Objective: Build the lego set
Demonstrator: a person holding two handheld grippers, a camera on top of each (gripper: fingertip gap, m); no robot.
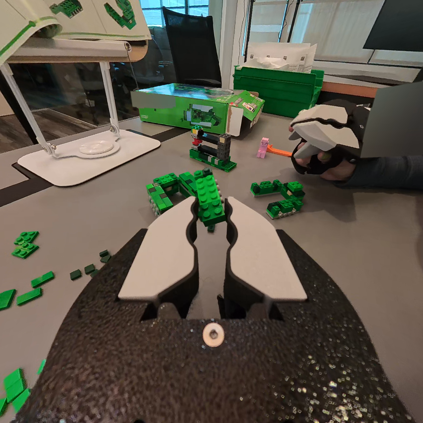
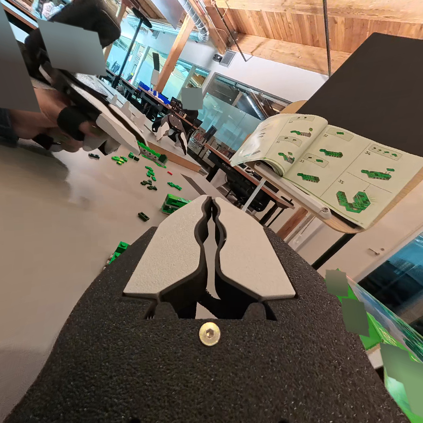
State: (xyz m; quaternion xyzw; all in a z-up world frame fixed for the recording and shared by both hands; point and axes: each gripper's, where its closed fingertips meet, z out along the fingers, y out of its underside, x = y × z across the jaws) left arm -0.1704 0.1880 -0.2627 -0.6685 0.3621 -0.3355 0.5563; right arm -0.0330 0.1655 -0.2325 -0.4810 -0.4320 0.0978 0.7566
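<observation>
Progress partial: our left tool (image 1: 211, 201) grips a green brick strip (image 1: 209, 199); right tool (image 2: 211, 201) closed, seemingly empty; loose pieces (image 1: 29, 295) litter the desk (image 1: 320, 251).

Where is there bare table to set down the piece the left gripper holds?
Bare table lies right of the left gripper, nearer than the green C-shaped assembly. A smaller gap sits between the white stand base and the loose green tiles. The middle is crowded.

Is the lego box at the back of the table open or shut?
Open. In the left wrist view the green lego box lies flat, and its right end flap is folded outward, exposing the dark inside. Contents cannot be seen.
</observation>
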